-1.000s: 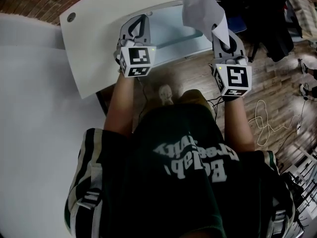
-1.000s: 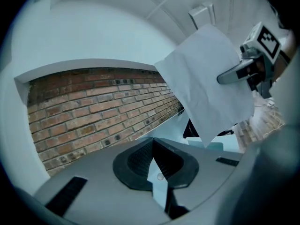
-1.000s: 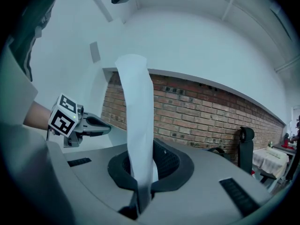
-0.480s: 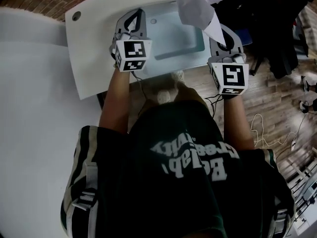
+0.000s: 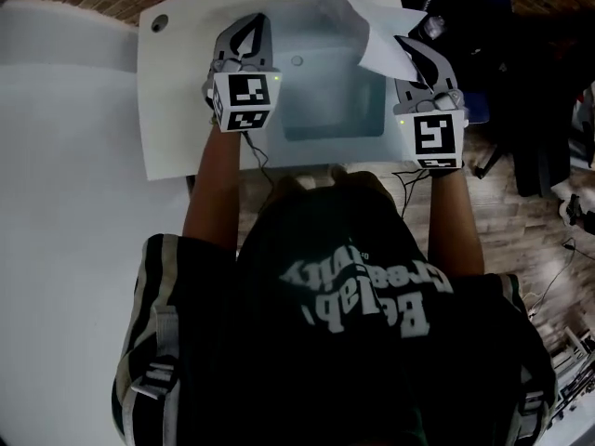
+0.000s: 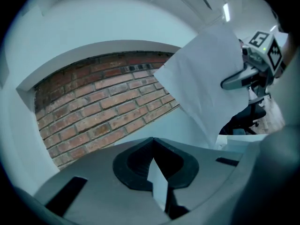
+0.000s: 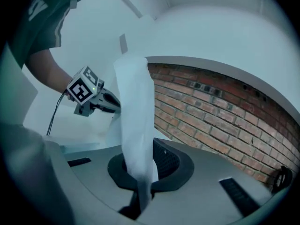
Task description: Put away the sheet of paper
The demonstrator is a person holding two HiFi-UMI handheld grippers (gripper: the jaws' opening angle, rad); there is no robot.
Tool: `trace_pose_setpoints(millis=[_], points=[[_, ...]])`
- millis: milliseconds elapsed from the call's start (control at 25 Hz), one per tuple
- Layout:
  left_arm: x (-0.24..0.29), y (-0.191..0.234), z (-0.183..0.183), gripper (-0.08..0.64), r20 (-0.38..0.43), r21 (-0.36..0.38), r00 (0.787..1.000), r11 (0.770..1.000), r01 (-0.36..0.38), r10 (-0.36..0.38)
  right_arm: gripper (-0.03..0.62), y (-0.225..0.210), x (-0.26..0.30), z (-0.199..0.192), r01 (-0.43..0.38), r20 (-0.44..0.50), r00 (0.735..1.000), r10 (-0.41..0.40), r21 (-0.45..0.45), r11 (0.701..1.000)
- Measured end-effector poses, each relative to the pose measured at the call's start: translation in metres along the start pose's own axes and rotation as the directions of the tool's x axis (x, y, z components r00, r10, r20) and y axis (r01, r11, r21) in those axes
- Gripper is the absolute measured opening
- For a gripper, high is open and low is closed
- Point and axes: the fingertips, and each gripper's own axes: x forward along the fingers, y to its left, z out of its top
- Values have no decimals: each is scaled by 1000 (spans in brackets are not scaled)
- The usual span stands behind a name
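The white sheet of paper hangs crumpled over the far right corner of the open drawer. My right gripper is shut on the sheet's near corner, at the drawer's right edge. In the right gripper view the paper rises out of the closed jaws of the right gripper. My left gripper is shut and empty, above the drawer's left edge. In the left gripper view, the left gripper points at the brick wall, with the paper to its right.
The drawer is set in a white desk against a brick wall. A large white surface lies to the left. Dark furniture stands on the wooden floor at the right. A cable hole is in the desk's far left corner.
Both grippers have moved forward over the desk. The paper, which stood up beyond the drawer's right end, now leans left over the drawer.
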Motion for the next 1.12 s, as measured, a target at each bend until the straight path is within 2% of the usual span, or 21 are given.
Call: trace_pose_setpoints(millis=[120,280,440,560,880,1000,1120], points=[[6,4,-1,2,-26,10,999,999,-34,34,-5,-6,20,-18,-56,-35,998,54,-38,998],[13,2,2,0,-39,25,998,999,-42,43,-5,-11,38,-41,-108,-85,991,99,-111,988],[15,5,0,0,-58,19,997,998,-57,58,-5,5,59,-57,-197,-145,976,164,-252,948],[18,7,0,0,-63,10,997,999,-50,50,-5,18,75,-69,-254,-204,959,197,-308,917],[28,13,-2,2,-51,-36,999,999,-8,6,-5,41,115,-107,-334,-363,912,191,-388,859],[30,17,-6,0,-56,-56,998,998,-2,-1,-5,44,124,-111,-327,-372,915,157,-454,829],[34,23,-6,0,-49,-66,999,998,4,-7,-5,48,133,-105,-281,-334,938,96,-567,774]])
